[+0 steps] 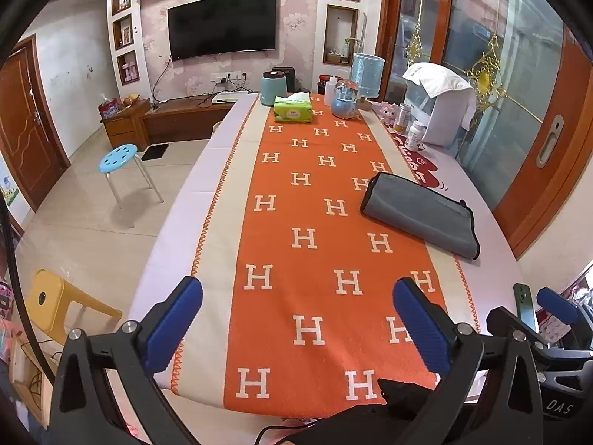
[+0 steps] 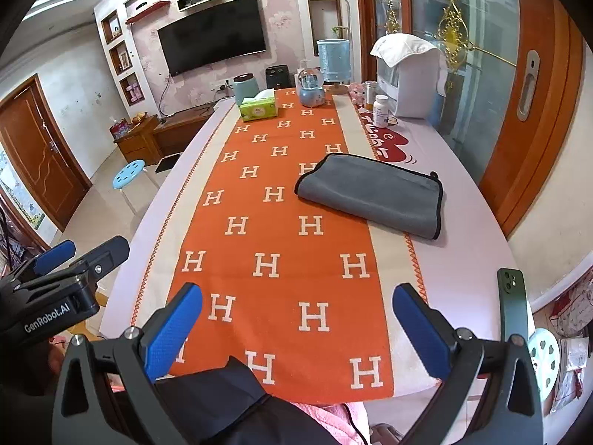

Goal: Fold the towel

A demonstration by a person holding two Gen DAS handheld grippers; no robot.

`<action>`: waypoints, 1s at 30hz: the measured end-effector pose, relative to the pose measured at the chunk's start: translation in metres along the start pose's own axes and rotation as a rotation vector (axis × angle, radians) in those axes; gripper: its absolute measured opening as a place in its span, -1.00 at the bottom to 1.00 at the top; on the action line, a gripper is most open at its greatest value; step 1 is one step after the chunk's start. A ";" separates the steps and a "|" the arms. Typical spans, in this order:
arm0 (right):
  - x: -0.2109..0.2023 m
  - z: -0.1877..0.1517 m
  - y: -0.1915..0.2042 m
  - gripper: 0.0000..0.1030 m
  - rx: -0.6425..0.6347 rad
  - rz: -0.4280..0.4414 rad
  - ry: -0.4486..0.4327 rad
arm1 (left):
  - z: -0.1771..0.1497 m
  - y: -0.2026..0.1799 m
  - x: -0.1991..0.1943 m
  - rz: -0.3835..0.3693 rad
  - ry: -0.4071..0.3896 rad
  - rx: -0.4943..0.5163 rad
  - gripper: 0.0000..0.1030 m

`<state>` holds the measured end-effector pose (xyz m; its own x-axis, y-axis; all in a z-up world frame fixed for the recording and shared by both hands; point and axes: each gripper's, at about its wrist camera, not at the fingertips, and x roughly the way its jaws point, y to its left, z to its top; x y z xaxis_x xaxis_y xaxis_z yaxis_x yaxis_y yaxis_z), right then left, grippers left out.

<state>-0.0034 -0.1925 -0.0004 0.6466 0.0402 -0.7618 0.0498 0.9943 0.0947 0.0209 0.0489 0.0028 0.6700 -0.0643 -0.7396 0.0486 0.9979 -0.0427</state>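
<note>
A grey towel (image 1: pixel 422 215) with a black hem lies folded flat on the right side of the table, partly on the orange H-patterned runner (image 1: pixel 296 222); it also shows in the right wrist view (image 2: pixel 374 194). My left gripper (image 1: pixel 296 319) is open and empty above the near end of the runner, well short of the towel. My right gripper (image 2: pixel 296 324) is open and empty, also above the near table edge. The left gripper shows at the left of the right wrist view (image 2: pixel 63 259).
A green tissue box (image 1: pixel 292 109), teal jar (image 1: pixel 272 87), snow globe (image 1: pixel 344 102), blue canister, pill bottles (image 1: pixel 415 135) and a white appliance stand at the far end. A green phone (image 2: pixel 513 304) stands at the near right edge. Blue stool (image 1: pixel 118 157) on the floor left.
</note>
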 end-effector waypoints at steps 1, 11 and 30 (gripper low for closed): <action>-0.001 0.000 0.000 0.99 0.001 -0.003 -0.002 | -0.001 -0.001 0.000 -0.002 0.001 0.003 0.99; -0.002 -0.007 0.002 1.00 0.026 -0.015 0.000 | -0.003 -0.003 0.000 0.002 0.008 0.040 0.99; 0.005 -0.014 0.003 1.00 0.050 -0.018 0.030 | -0.004 -0.003 0.002 -0.012 0.019 0.068 0.99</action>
<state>-0.0106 -0.1881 -0.0126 0.6222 0.0264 -0.7824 0.0996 0.9887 0.1125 0.0195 0.0460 -0.0016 0.6550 -0.0752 -0.7519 0.1071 0.9942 -0.0061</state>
